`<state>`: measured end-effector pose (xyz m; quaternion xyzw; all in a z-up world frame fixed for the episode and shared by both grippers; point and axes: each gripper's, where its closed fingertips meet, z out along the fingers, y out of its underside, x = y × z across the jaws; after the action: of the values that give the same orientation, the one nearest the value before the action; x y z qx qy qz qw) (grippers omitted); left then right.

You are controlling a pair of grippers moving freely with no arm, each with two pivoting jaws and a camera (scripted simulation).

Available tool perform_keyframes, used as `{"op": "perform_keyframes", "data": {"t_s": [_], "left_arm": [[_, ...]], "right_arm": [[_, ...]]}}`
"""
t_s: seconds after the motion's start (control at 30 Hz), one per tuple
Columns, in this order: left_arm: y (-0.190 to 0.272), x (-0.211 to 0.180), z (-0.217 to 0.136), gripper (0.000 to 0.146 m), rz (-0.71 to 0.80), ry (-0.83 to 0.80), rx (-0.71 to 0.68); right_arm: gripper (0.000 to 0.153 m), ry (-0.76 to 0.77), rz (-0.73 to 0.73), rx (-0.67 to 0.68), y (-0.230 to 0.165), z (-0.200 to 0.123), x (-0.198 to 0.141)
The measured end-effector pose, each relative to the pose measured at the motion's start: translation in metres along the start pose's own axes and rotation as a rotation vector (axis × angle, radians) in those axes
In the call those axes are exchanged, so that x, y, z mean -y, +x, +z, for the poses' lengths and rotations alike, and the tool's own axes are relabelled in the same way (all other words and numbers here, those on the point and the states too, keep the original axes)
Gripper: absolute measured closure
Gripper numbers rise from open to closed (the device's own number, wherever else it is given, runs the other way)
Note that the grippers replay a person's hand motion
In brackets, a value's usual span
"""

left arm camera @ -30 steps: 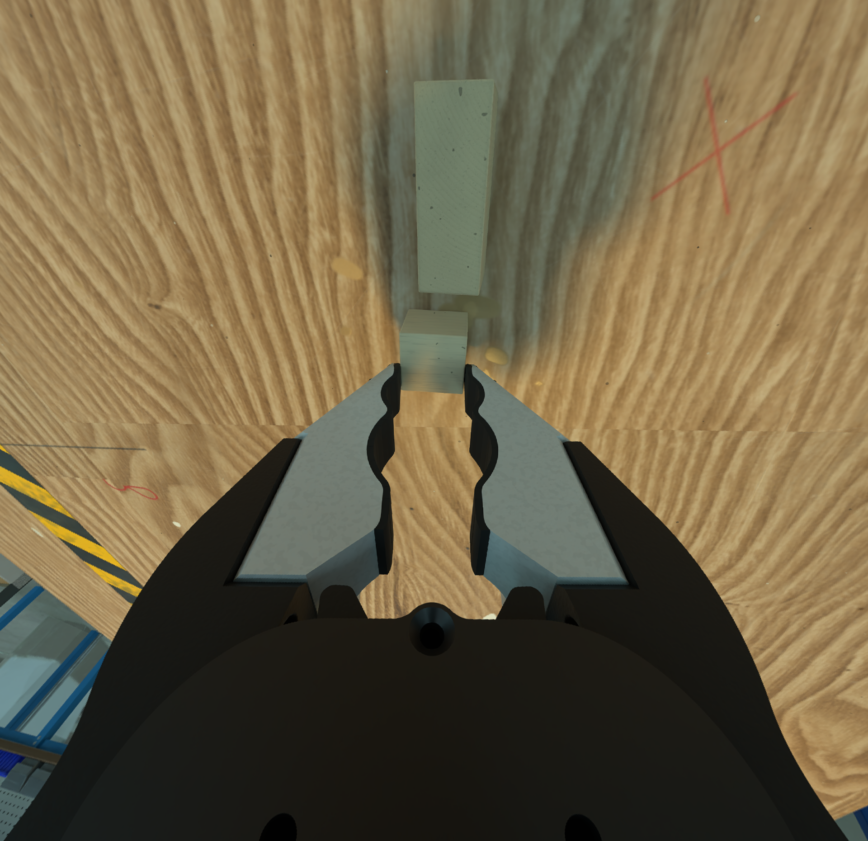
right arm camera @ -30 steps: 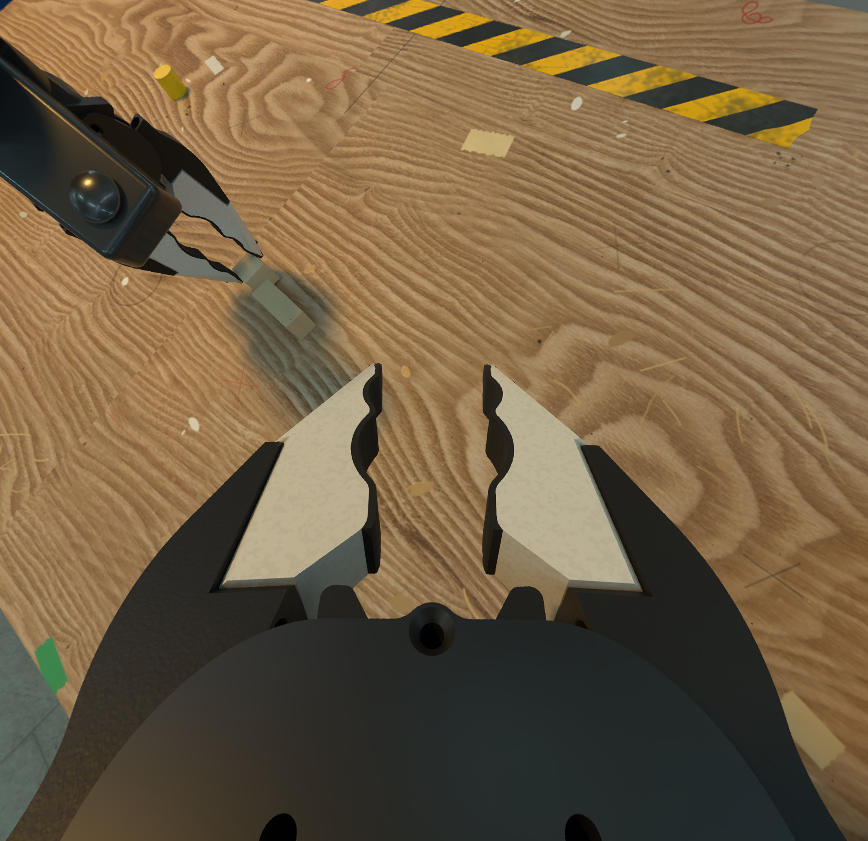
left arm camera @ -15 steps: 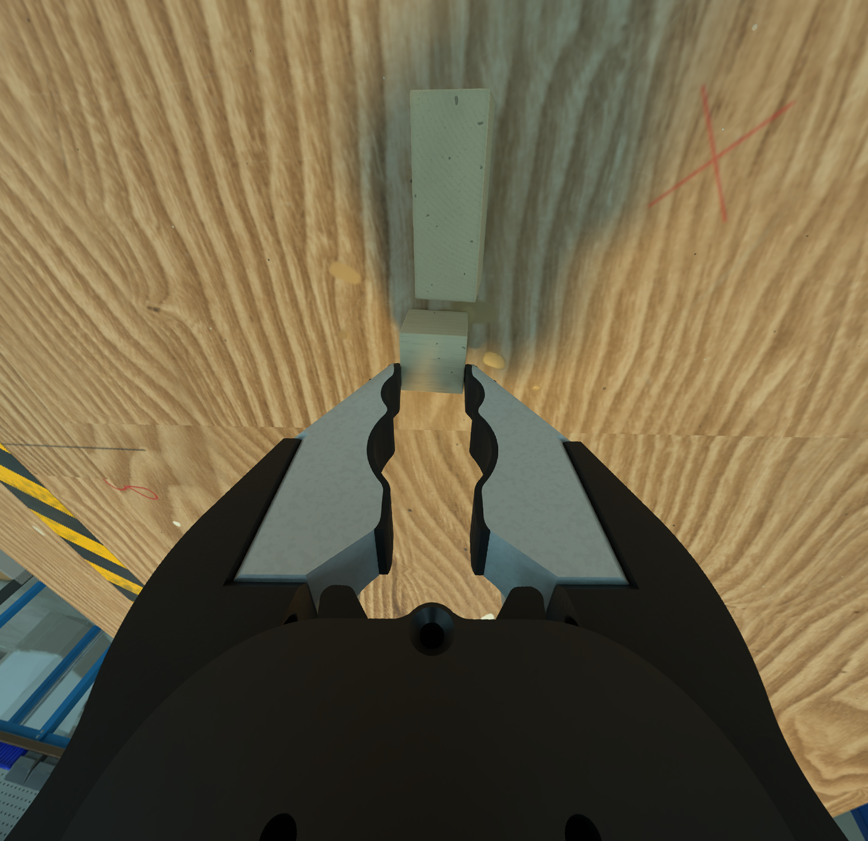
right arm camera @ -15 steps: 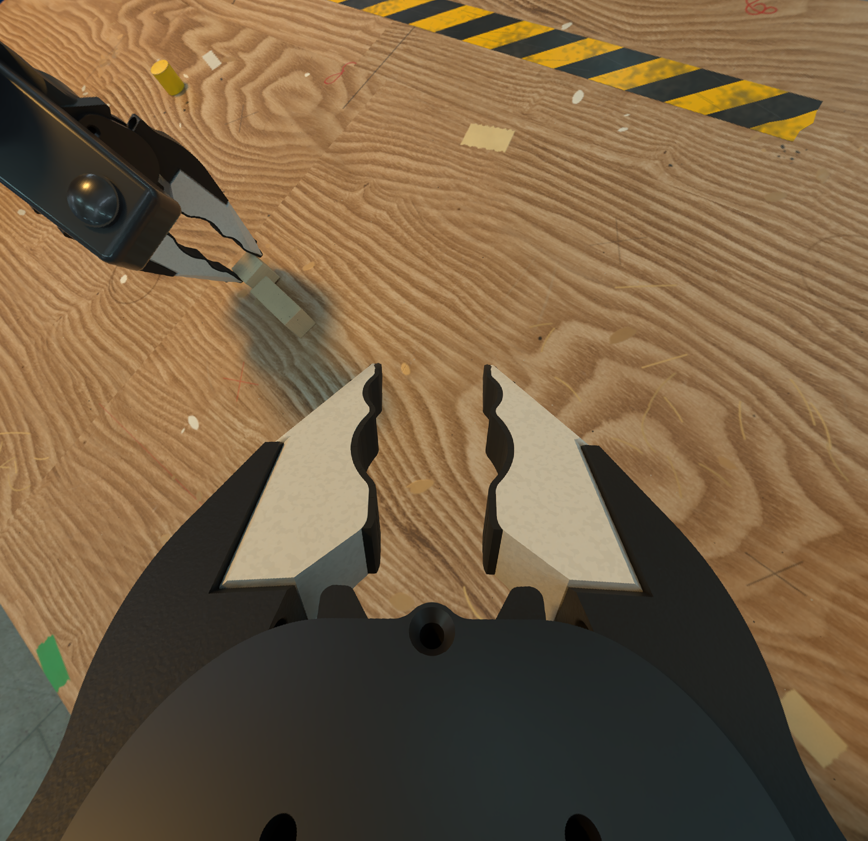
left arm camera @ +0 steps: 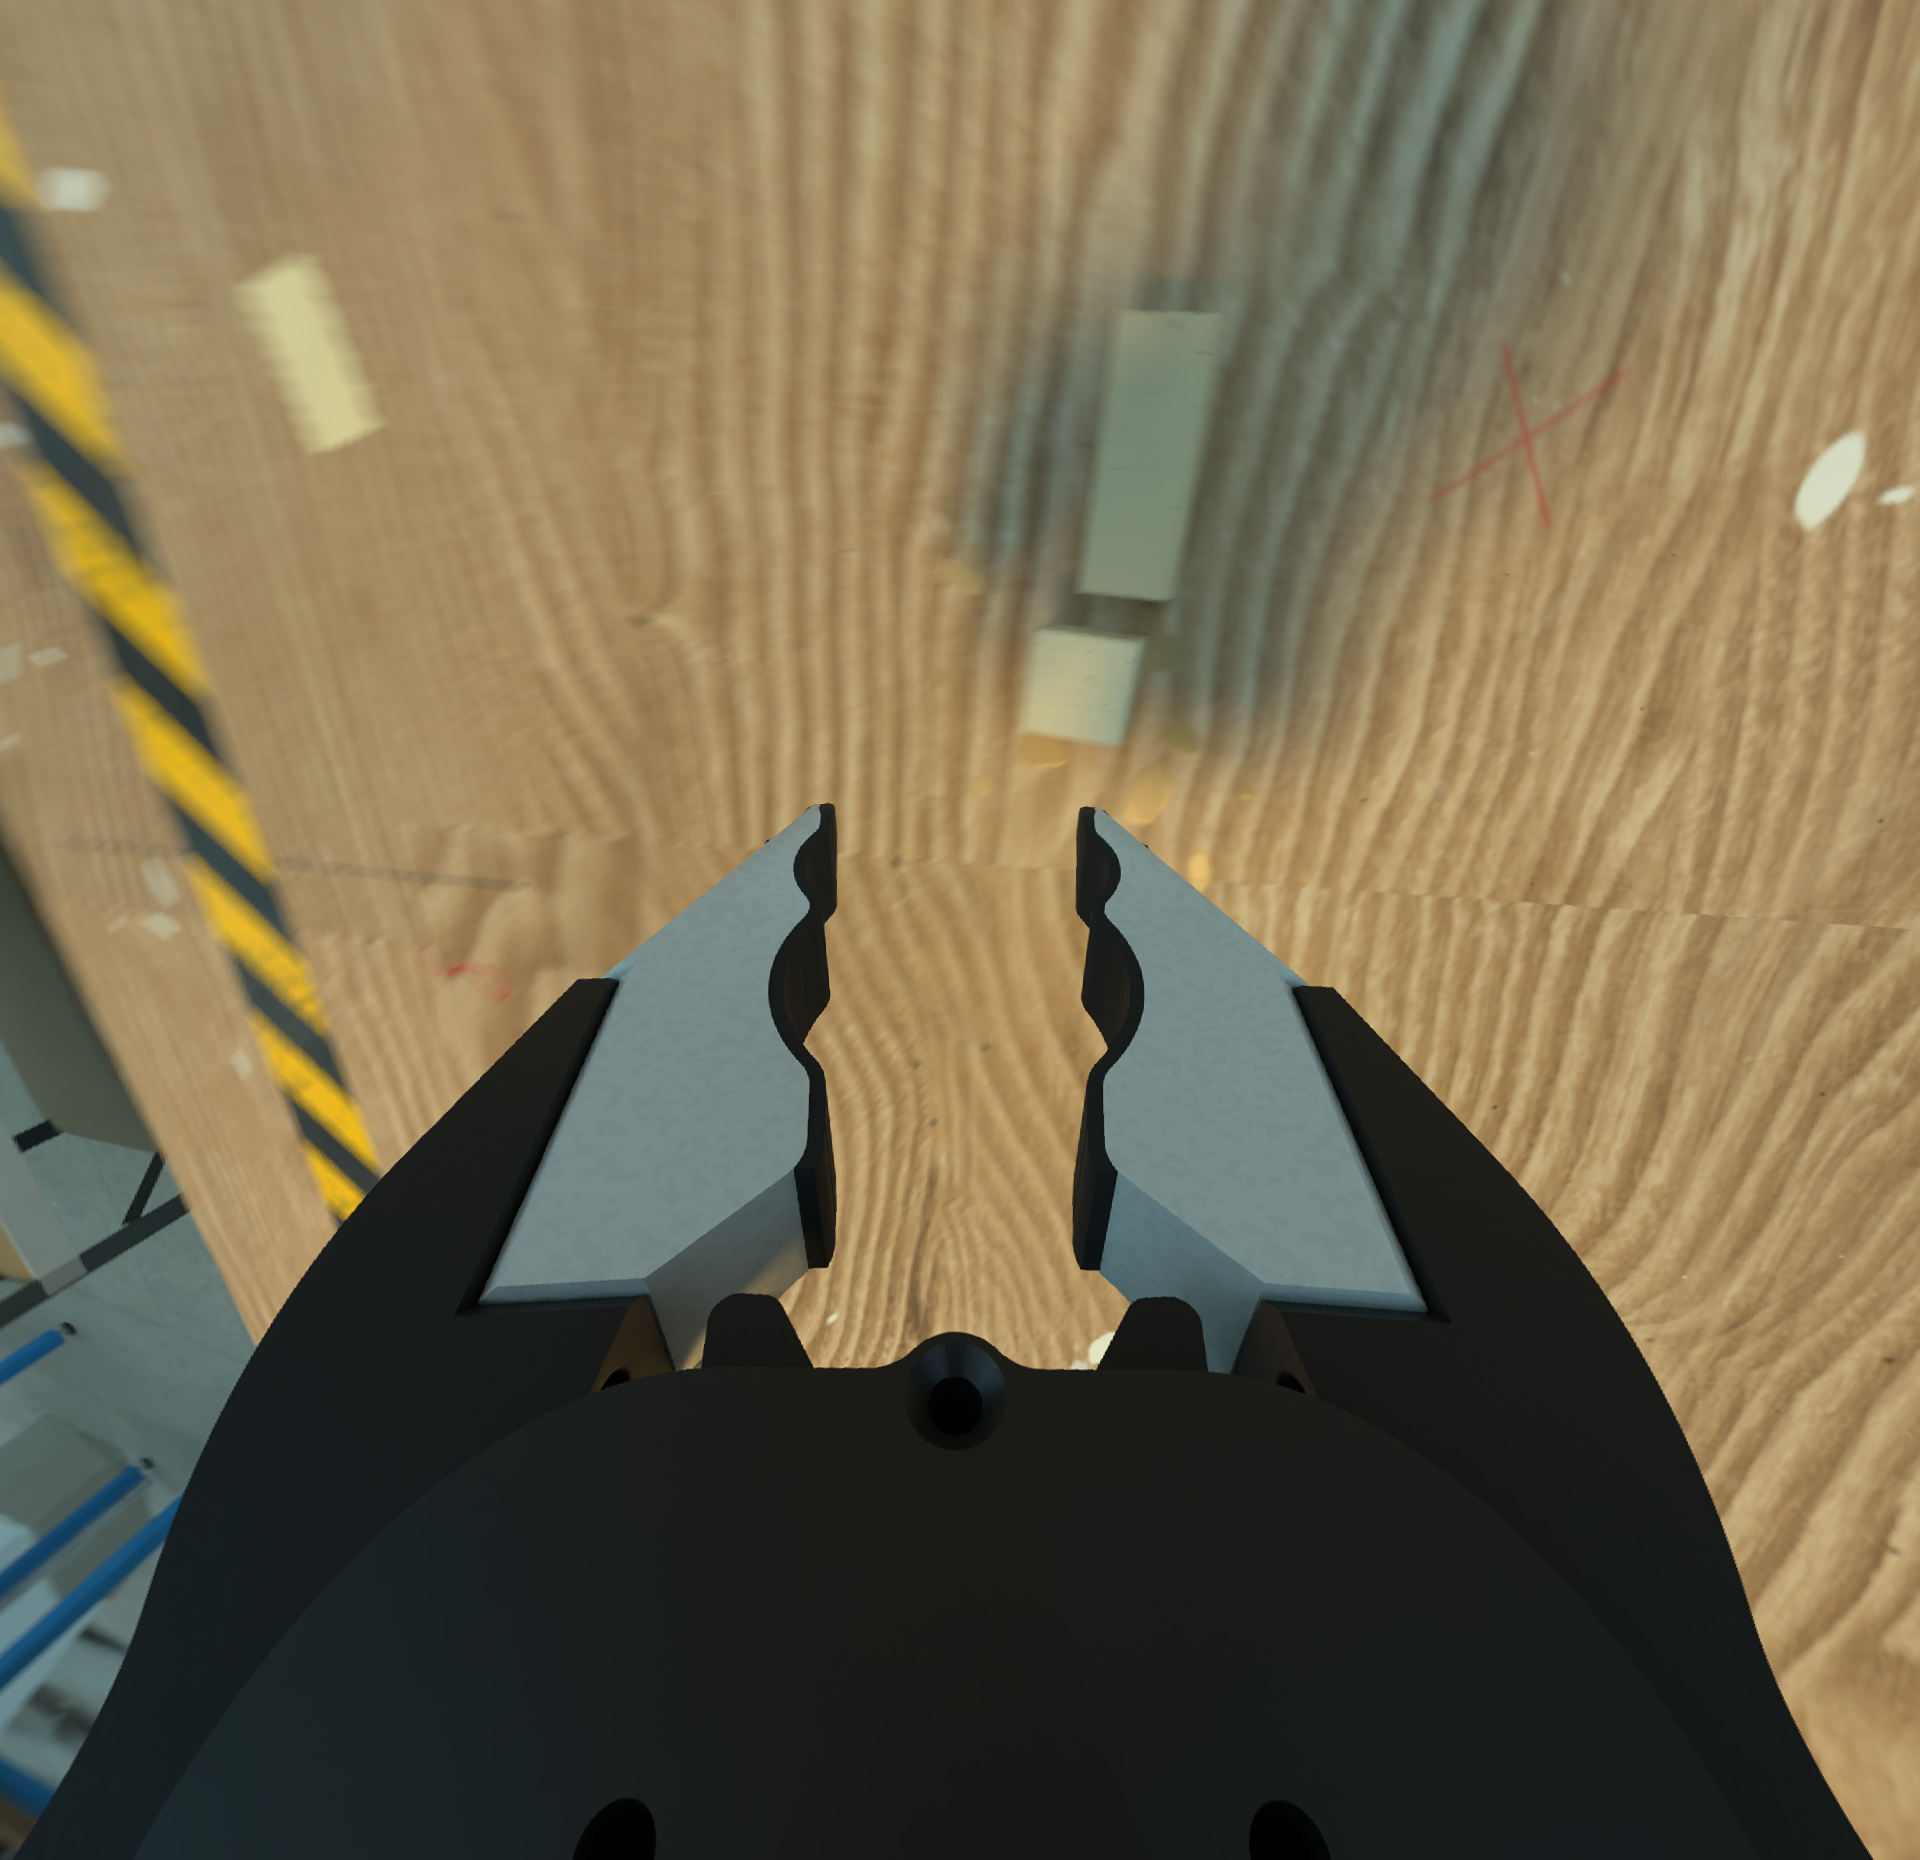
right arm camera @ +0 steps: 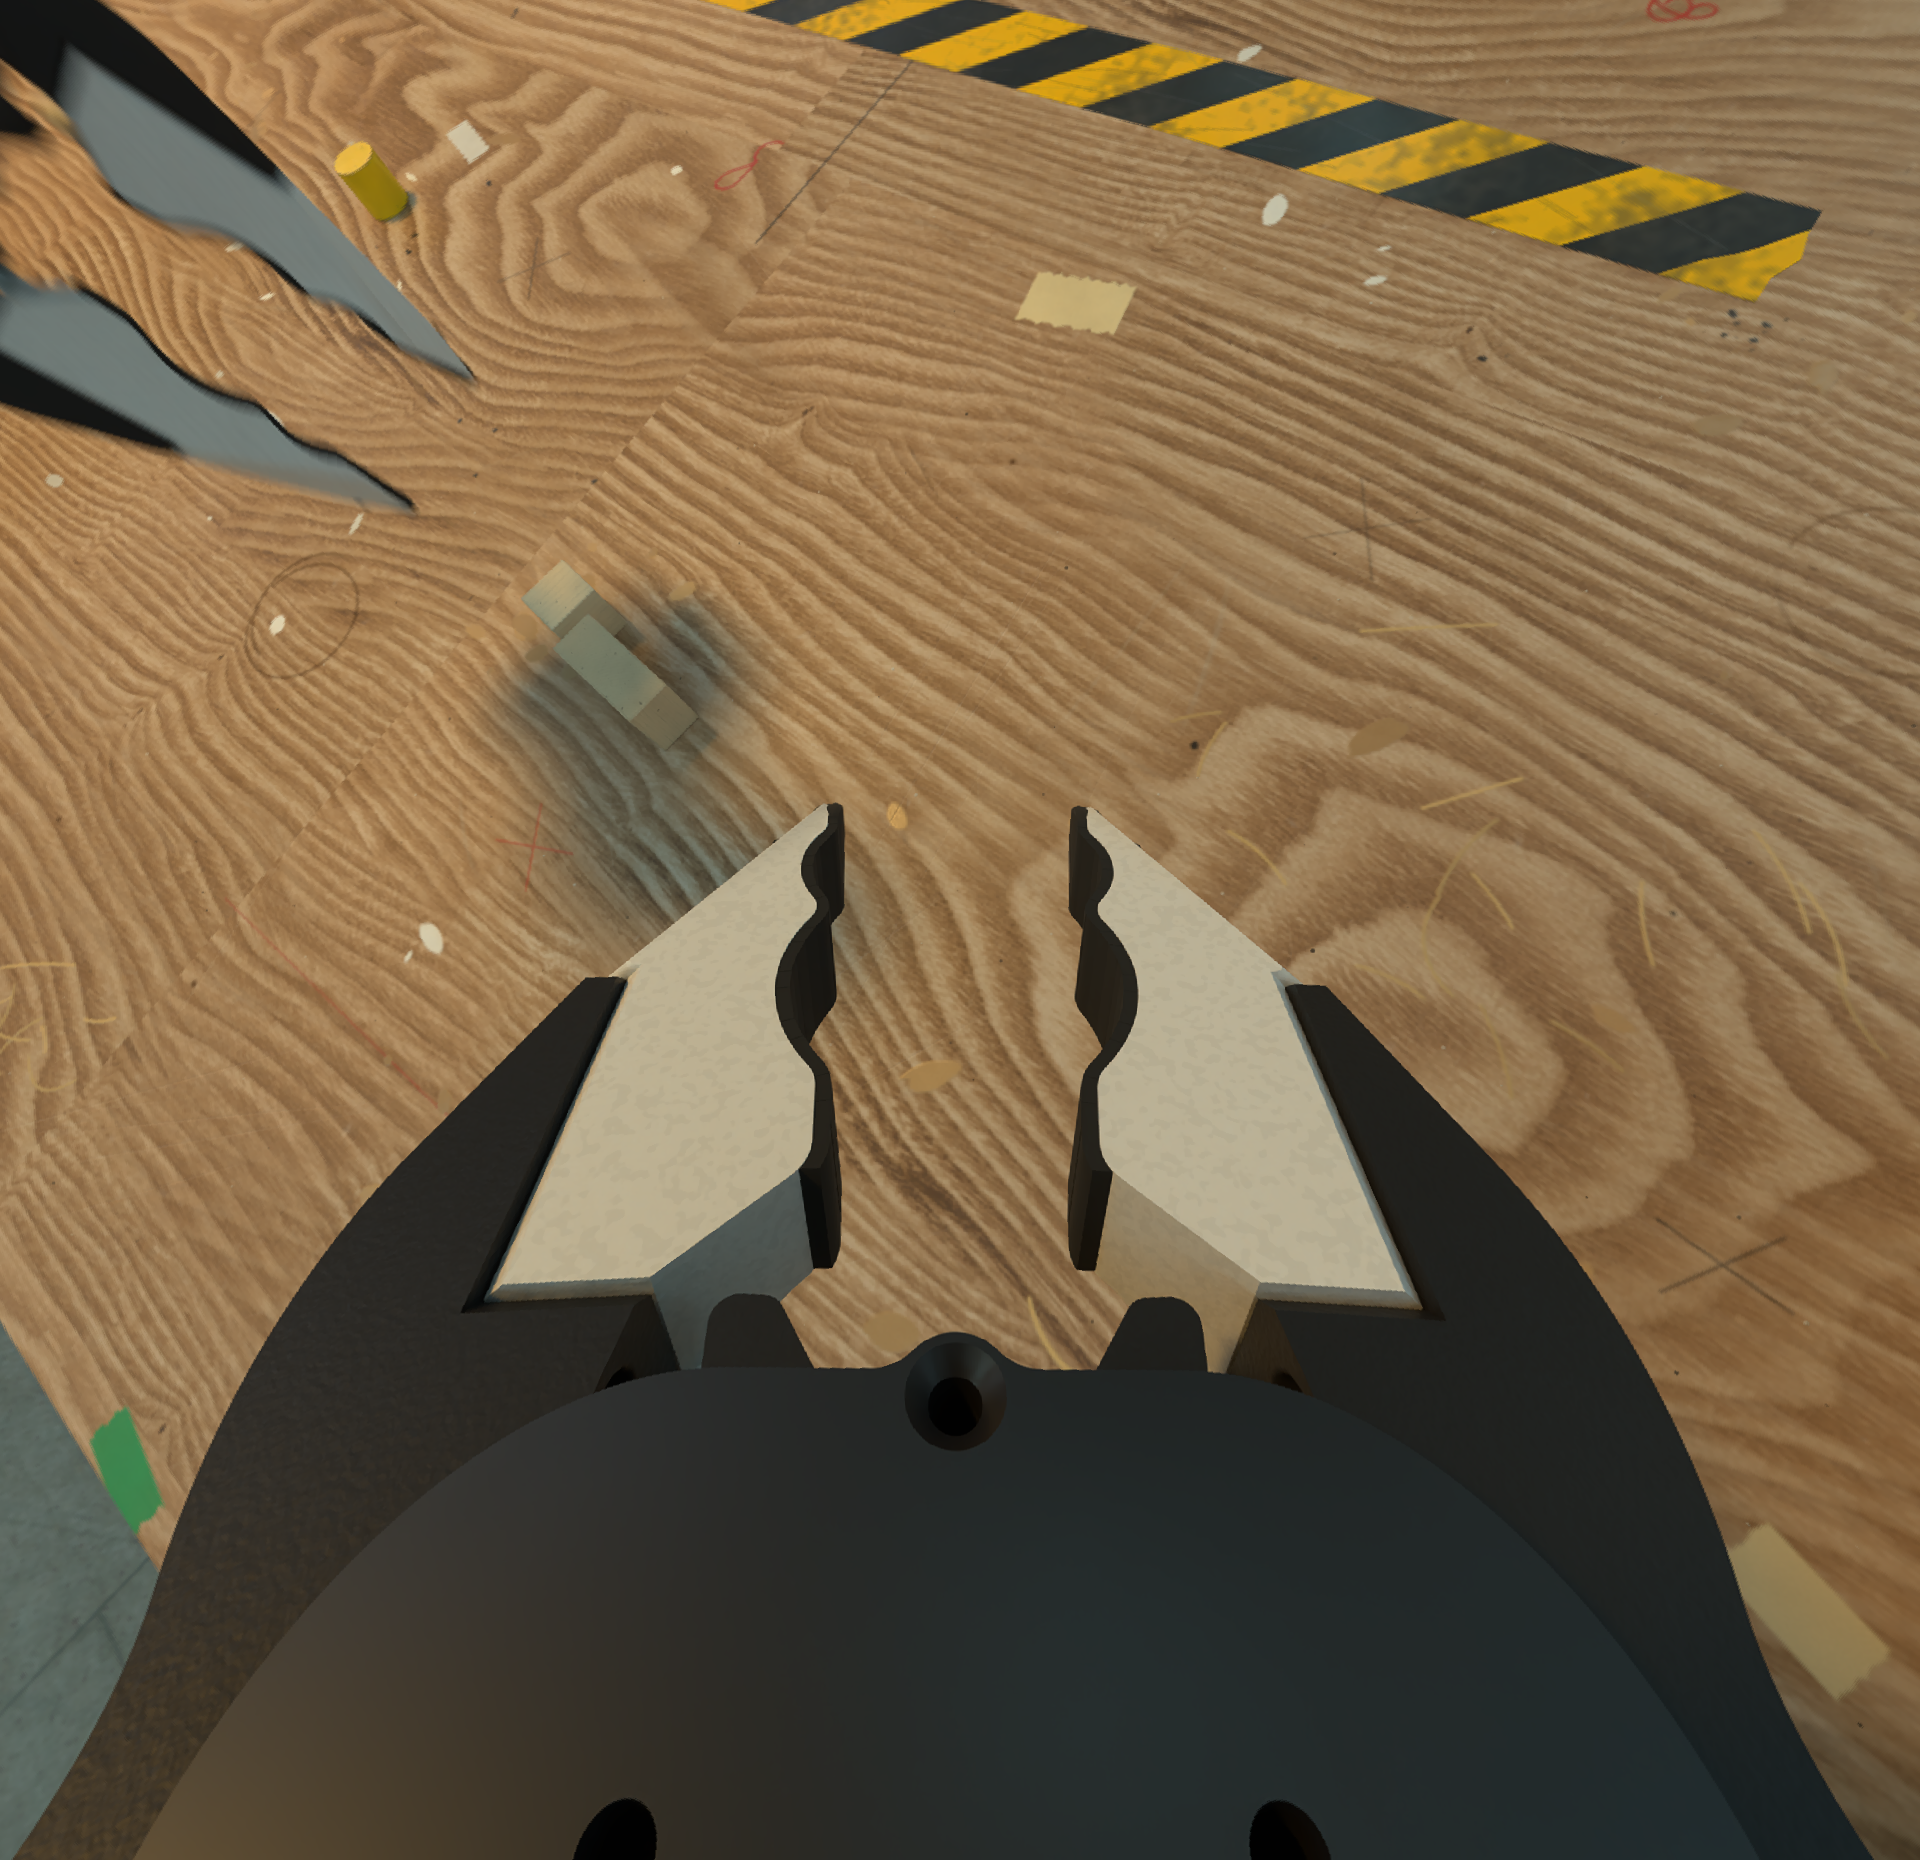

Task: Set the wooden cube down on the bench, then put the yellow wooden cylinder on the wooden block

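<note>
Item: my left gripper. Jaws spread apart with nothing between them, hanging above the bench. From my right wrist view it shows at the far left, blurred, fingers parted, clear of the wood.

Item: my right gripper. Jaws likewise apart and empty, over bare bench near the middle.

Item: wooden cube. Pale, resting on the bench just beyond my left fingertips and a little to the right of them, not touched by either finger. In the right wrist view it lies left of centre.

Item: wooden block. Pale, long, lying flat just beyond the cube, end-on to it; whether the two touch I cannot tell. A dark smudge stains the bench around both. Seen also in the right wrist view, just nearer than the cube.

Item: yellow wooden cylinder. Lying on the bench at the far left of the right wrist view, well apart from cube and block.

Item: yellow-and-black hazard stripe. Runs across the far side of the bench; in the left wrist view it runs down the left edge.

Item: red cross mark. Drawn on the bench right of the block.

Item: tan tape scrap. Flat on the bench, near the stripe.
</note>
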<state>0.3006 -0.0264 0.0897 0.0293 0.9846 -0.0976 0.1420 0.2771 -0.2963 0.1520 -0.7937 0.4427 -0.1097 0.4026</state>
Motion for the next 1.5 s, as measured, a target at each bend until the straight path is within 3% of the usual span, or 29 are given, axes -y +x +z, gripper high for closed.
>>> {"op": "perform_keyframes", "data": {"t_s": [0.1, 0.2, 0.33, 0.43, 0.53, 0.63, 0.77, 1.3, 1.5], "left_arm": [[-0.041, -0.017, -0.054, 0.102, -0.120, 0.135, 0.119], [-0.088, -0.063, -0.096, 0.101, -0.276, 0.130, 0.222], [-0.124, -0.145, -0.115, 0.101, -0.486, 0.063, 0.213], [-0.131, -0.207, -0.099, 0.102, -0.512, -0.029, 0.186], [-0.117, -0.254, -0.067, 0.102, -0.360, -0.122, 0.139], [-0.106, -0.289, -0.036, 0.104, -0.238, -0.222, 0.129], [-0.101, -0.323, -0.005, 0.107, -0.193, -0.323, 0.098], [-0.099, -0.342, 0.038, 0.104, -0.218, -0.323, -0.051], [-0.102, -0.341, 0.040, 0.115, -0.244, -0.302, -0.057]], "right_arm": [[0.109, 0.011, 0.002, -0.005, 0.000, -0.001, 0.003], [0.109, 0.021, -0.010, -0.013, -0.001, 0.000, 0.007], [0.109, 0.020, -0.034, -0.018, -0.006, -0.001, 0.010], [0.110, 0.025, -0.036, -0.018, -0.008, -0.002, 0.012], [0.109, 0.022, -0.035, -0.014, -0.008, 0.000, 0.012], [0.109, 0.002, -0.031, -0.017, -0.007, 0.004, 0.009], [0.109, -0.028, -0.029, -0.026, -0.006, 0.010, 0.006], [0.109, -0.103, -0.035, -0.051, 0.001, 0.023, -0.002], [0.110, -0.121, -0.053, -0.047, -0.002, 0.027, -0.002]]}}
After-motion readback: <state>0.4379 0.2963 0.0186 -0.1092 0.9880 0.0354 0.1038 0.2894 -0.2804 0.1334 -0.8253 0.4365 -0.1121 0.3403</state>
